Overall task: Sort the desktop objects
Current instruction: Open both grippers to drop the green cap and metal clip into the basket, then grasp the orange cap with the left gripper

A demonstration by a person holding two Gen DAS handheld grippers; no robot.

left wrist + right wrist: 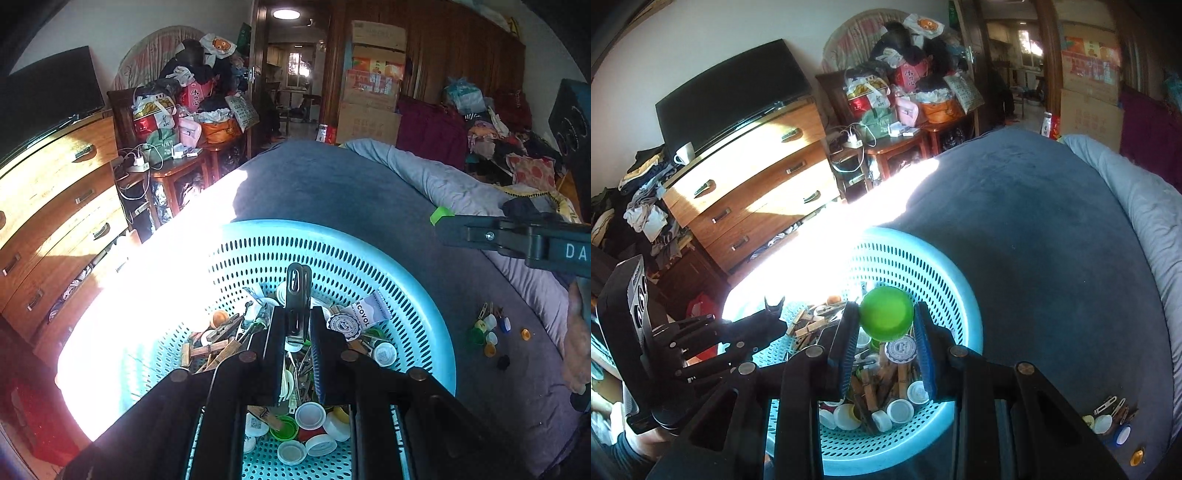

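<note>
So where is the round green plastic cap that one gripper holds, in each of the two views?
Left wrist view: the held round green plastic cap is not in it; the right gripper is mostly outside the picture at the right edge.
Right wrist view: the cap is at the centre, between the fingers of the right gripper.
Shared landmark: the light blue perforated plastic basket.

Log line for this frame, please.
left tool: shut on metal clip | right tool: shut on green cap | both above blue basket
</note>
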